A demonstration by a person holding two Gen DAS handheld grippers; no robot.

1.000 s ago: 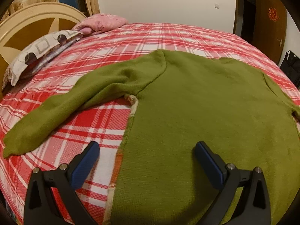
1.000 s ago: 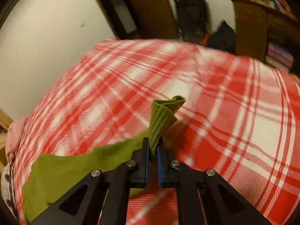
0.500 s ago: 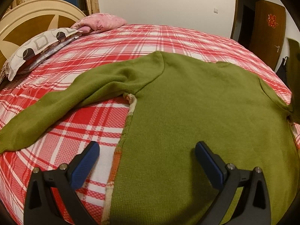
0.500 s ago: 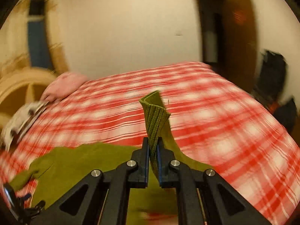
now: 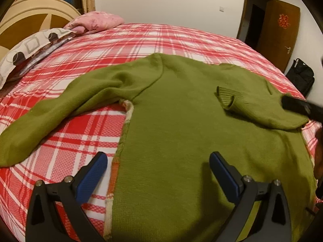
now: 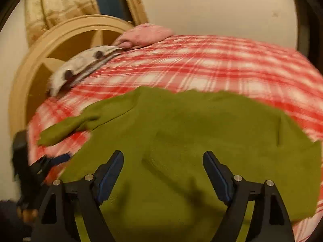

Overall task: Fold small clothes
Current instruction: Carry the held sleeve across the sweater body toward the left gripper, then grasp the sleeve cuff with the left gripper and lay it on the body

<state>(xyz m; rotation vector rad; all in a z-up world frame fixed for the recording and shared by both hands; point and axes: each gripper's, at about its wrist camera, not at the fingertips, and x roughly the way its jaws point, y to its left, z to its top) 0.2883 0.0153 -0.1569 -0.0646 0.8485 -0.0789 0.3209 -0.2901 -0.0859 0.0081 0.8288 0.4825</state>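
Olive-green knitted sweater (image 5: pixel 181 133) lies flat on bed with red-and-white plaid cover (image 5: pixel 125 46). One sleeve stretches out over plaid toward my left (image 5: pixel 60 109); other sleeve is folded across chest, ribbed cuff (image 5: pixel 225 95) resting on body. My left hand-held gripper (image 5: pixel 157 165) hovers spread over sweater's side edge, nothing between pads. My right hand-held gripper (image 6: pixel 162 166) has jaws just opening, wide apart now above green knit, nothing pinched. Pink pillow (image 5: pixel 97 21) sits by headboard.

plaid bedspread (image 5: pixel 181 40) | pink pillow (image 5: pixel 97 21) | patterned pillow (image 5: pixel 30 48) | black bag (image 5: pixel 301 76)
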